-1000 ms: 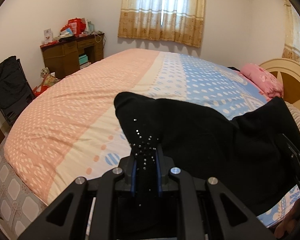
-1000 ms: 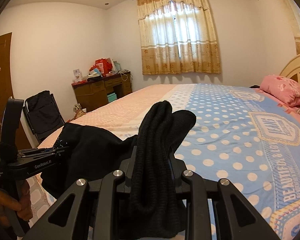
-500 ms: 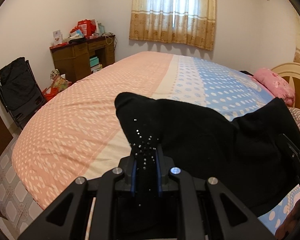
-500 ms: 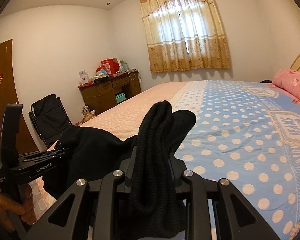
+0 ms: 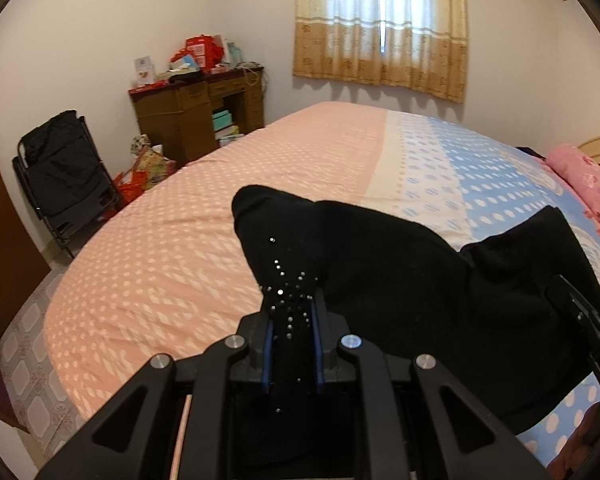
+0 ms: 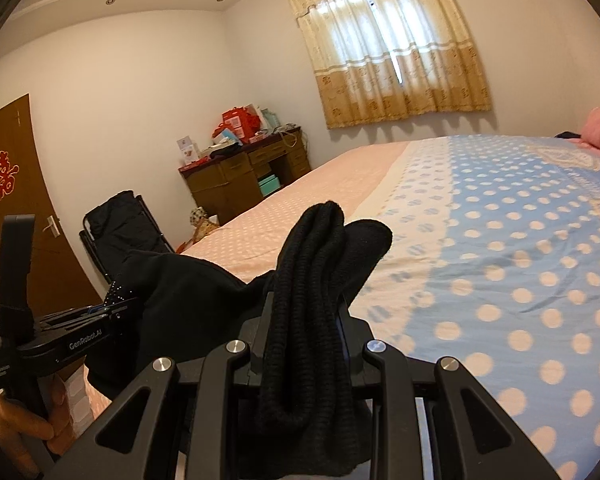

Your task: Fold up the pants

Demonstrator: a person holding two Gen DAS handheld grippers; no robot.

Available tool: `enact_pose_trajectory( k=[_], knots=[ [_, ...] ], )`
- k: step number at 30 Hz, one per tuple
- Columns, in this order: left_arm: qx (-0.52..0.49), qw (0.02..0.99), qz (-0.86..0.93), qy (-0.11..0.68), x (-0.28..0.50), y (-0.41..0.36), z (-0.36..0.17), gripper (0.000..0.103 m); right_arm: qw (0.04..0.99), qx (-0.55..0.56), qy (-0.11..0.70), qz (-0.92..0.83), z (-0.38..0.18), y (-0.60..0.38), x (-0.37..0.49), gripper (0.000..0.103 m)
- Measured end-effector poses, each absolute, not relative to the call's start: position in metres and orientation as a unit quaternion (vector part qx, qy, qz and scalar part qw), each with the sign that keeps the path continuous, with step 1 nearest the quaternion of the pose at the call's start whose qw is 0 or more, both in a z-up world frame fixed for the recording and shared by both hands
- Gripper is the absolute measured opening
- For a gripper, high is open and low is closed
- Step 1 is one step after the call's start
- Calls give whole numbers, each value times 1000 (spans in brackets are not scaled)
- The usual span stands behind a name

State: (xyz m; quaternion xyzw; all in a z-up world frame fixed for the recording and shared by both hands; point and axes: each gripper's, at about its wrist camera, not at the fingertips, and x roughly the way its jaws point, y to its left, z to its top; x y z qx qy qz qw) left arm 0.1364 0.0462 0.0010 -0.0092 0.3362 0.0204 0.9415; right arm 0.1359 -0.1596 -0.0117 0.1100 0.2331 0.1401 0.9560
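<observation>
The black pants (image 5: 400, 280) hang stretched between my two grippers above the bed. My left gripper (image 5: 291, 320) is shut on a studded corner of the pants. My right gripper (image 6: 304, 320) is shut on a bunched ribbed edge of the pants (image 6: 312, 280). In the right wrist view the left gripper (image 6: 112, 304) shows at the lower left, holding its corner. In the left wrist view the right gripper's body (image 5: 580, 320) shows at the right edge, partly hidden by cloth.
The bed (image 5: 220, 240) has a pink, cream and blue dotted sheet (image 6: 500, 260). A pink pillow (image 5: 584, 176) lies at the head. A wooden desk (image 5: 196, 116) with clutter, a black folding chair (image 5: 64, 176) and a brown door (image 6: 16, 208) stand at the left.
Both grippers, still holding the pants, have swung to the right and moved forward over the bed; the bed's foot corner and floor now show more on the left.
</observation>
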Motion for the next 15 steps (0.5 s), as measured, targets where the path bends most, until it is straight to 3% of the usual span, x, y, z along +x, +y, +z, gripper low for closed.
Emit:
enact_pose_trajectory(
  k=[15],
  knots=[
    [-3,930,63,362,167,72,-32,16,943,83,294,133,-61,-132,189,25]
  ],
)
